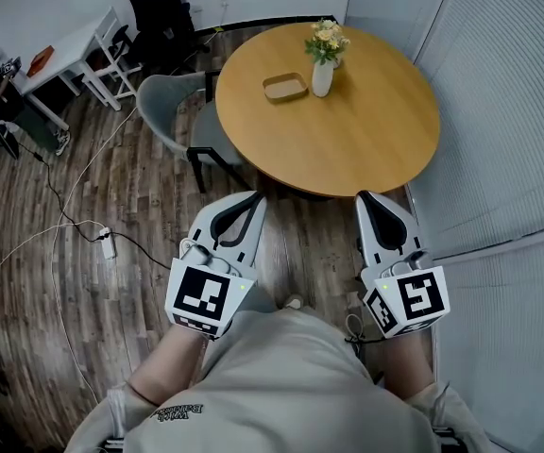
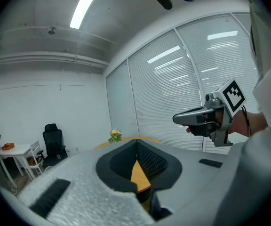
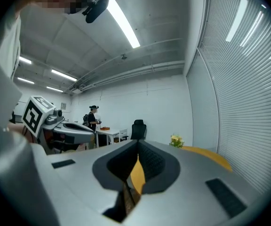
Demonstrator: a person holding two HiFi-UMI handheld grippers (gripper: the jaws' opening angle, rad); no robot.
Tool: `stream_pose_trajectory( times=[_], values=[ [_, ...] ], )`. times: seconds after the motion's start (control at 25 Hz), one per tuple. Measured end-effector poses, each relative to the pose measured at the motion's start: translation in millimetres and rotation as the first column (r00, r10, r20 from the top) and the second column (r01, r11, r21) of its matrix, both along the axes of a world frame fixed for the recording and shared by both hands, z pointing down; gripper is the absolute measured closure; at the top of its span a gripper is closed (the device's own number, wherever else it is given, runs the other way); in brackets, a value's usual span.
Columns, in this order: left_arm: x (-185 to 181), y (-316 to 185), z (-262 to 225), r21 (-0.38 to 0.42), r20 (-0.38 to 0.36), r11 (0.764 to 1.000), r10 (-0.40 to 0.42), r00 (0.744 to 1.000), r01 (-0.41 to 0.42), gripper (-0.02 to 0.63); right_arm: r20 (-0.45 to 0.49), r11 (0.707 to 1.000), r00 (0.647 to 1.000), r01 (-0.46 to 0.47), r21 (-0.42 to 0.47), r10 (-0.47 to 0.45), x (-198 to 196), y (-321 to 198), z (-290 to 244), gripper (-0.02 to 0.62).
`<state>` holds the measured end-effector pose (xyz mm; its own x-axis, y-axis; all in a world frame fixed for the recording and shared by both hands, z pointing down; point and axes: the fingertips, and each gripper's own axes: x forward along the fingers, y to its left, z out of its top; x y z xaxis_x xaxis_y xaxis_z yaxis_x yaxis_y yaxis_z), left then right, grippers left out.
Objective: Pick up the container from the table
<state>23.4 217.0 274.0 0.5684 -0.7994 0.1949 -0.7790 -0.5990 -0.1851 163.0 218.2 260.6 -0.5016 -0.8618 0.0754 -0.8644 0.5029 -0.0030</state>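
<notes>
The container [image 1: 285, 87] – a shallow, tan tray – lies on the far part of the round table [image 1: 376, 135], just beside a white vase [image 1: 322, 76] of flowers. You hold both tools close to your body, short of the table's near edge and well apart from the container.

Tool state: the left tool [image 1: 254, 198] and the right tool [image 1: 365, 197] each have their jaws pressed together at the tips, with nothing pinched between them.

Hazards from this position:
- Reaching in with the jaws together would probably push the container rather than grip it. Spread them first.
- The vase stands at the container's right. An approach from that side may tip it.
- The rim looks low – a shallow pinch may slip.
- The grey chair [image 1: 170, 104] crowds the left-hand path.
</notes>
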Motion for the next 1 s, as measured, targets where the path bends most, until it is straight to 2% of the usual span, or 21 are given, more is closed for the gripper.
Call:
stream_pose_trajectory(
  times=[0.24,0.48,1.0],
  values=[
    [2,-1,3,-0.021,0.001,1.000,-0.001,1.000,0.001,0.586,0.023,1.000,0.999,0.028,0.007,-0.028,0,-1,1,0.565],
    [-2,-13,7,-0.015,0.005,1.000,-0.011,1.000,0.011,0.586,0.019,1.000,1.000,0.018,0.000,-0.018,2,-11,7,0.565],
    [-18,-66,22,-0.016,-0.019,0.999,0.028,0.999,-0.029,0.586,0.009,1.000,1.000,-0.008,-0.020,0.008,-16,-59,19,0.565]
  ],
)
